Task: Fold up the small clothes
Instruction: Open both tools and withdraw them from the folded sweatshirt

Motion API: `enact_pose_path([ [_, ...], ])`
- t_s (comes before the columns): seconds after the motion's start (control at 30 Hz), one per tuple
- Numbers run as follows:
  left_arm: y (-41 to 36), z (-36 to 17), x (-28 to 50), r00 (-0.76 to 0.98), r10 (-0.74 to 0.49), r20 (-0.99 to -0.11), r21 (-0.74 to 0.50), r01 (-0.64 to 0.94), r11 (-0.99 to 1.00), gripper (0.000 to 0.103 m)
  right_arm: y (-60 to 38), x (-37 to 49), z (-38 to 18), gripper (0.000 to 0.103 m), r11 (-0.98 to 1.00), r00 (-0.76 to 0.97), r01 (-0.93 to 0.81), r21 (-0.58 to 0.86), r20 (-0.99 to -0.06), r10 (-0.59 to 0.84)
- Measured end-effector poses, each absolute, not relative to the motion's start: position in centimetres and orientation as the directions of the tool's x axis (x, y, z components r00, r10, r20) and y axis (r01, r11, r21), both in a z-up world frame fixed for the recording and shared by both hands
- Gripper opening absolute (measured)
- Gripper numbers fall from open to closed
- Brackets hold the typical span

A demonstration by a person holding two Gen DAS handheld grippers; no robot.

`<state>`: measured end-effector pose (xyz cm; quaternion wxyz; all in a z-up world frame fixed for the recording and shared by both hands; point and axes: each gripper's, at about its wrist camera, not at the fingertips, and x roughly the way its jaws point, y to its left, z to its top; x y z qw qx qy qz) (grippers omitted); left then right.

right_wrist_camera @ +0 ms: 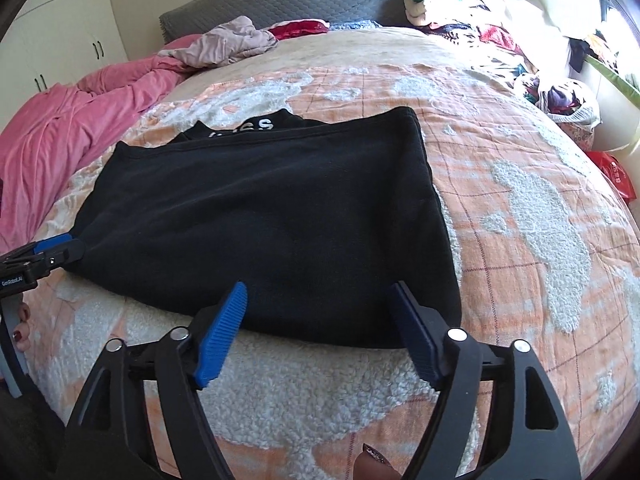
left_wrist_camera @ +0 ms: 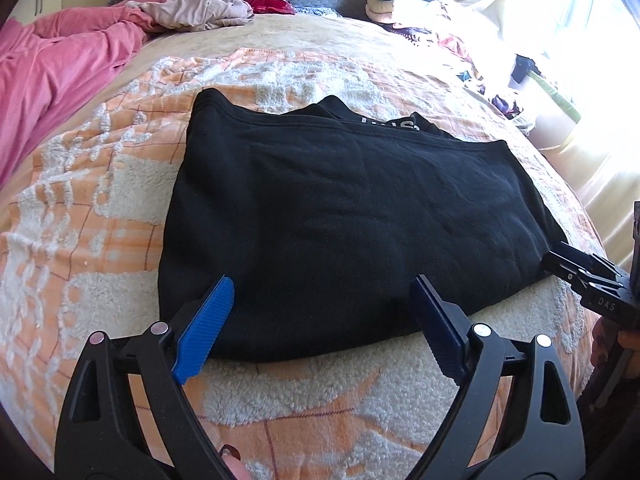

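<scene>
A black garment (left_wrist_camera: 352, 216) lies flat on the orange-and-white fleece blanket (left_wrist_camera: 100, 216) that covers the bed, already doubled over into a broad, roughly rectangular shape. Its upper layer ends in a stitched hem near the far side, and beyond that hem a strip of the lower layer shows with white lettering (right_wrist_camera: 248, 126), partly hidden. The folded edge faces the person, neat and without big wrinkles.

The left gripper (left_wrist_camera: 320, 312) stands wide, its blue pads on either side of the near left part of that folded edge, with cloth between them but no pad pressing on it. The right gripper (right_wrist_camera: 316, 312) is likewise spread wide over the near right part of the edge — nothing is clamped there either.

As a judgement: one fold across looks done, and the piece is still too wide to count as finished, so at least one more fold — side to side, most likely — seems left. With both grippers poised at the near edge, the step in hand may be either a release after laying the fold or a fresh grasp; the pictures alone do not settle which. More clothes wait in a heap (right_wrist_camera: 500, 36) at the far right of the bed, and a pink duvet (left_wrist_camera: 52, 64) lies bunched at the left, so the wider job looks far from over
</scene>
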<state>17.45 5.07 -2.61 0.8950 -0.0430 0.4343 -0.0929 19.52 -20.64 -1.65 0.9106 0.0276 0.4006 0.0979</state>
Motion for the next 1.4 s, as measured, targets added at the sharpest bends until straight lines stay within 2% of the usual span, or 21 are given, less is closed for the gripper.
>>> enact_pose_path([
  [0.1,5.2,-2.5,17.2,0.605,-0.202,-0.77,-0.156,0.128,0.979,0.083,-20.2,19.1,-1.4,0.075,0.979,0.679,-0.164,0.119,-0.707,0.199],
  [0.17,5.4,-2.4,17.0,0.607,-0.198,-0.769,-0.153,0.126,0.98,0.084,-20.1,18.8,-1.2,0.088,0.978,0.69,-0.172,0.12,-0.694,0.207],
  [0.23,5.7,-2.2,16.8,0.609,-0.193,-0.769,-0.151,0.12,0.981,0.085,-19.7,18.5,-0.8,0.089,0.976,0.703,-0.187,0.113,-0.678,0.213],
  [0.33,6.2,-1.9,16.6,0.619,-0.166,-0.768,-0.137,0.094,0.986,0.093,-18.8,18.0,-0.3,0.092,0.973,0.725,-0.211,0.092,-0.654,0.219],
  [0.47,7.2,-1.7,16.7,0.626,-0.136,-0.768,-0.126,0.06,0.99,0.093,-17.4,17.4,0.1,0.094,0.966,0.74,-0.253,0.059,-0.631,0.233],
  [1.03,10.9,-1.2,17.5,0.643,-0.046,-0.764,-0.102,-0.05,0.994,0.093,-8.8,16.6,0.5,0.096,0.905,0.707,-0.426,-0.019,-0.631,0.319],
  [1.4,13.8,-1.2,19.1,0.638,0.006,-0.77,-0.103,-0.134,0.986,0.093,-1.6,16.2,-0.1,0.097,0.823,0.69,-0.544,-0.163,-0.644,0.329],
])
